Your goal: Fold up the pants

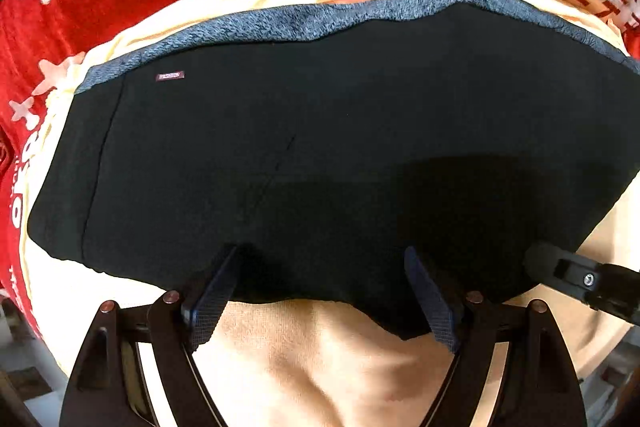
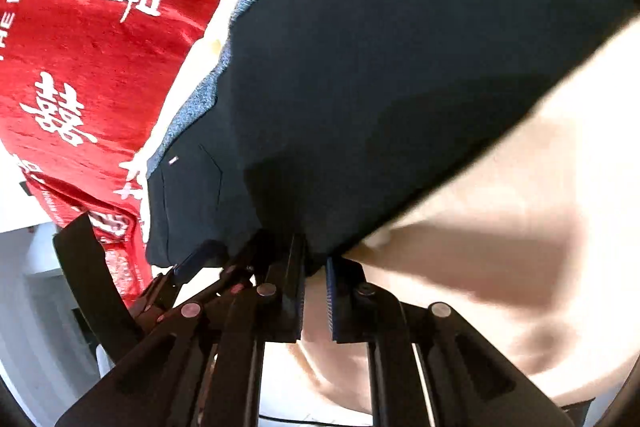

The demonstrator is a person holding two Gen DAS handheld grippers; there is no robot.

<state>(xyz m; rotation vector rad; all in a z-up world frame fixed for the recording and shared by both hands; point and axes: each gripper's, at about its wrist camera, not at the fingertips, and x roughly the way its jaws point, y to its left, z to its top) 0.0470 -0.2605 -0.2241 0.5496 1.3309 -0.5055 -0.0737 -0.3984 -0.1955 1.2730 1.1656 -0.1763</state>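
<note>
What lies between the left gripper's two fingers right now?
In the left wrist view, the near edge of the black pants and cream cloth lie between the open left gripper fingers.

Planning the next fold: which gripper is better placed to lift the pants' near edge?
Right gripper: jaws nearly shut at the black pants' near edge. Left gripper stands wide open over it.

- The flat black fabric pants [image 1: 320, 147] cover most of the cream towel-like cloth [image 1: 320, 367].
- A bare cream strip lies open along their near edge.
- The other black gripper [image 1: 580, 279] stands at the right.
</note>
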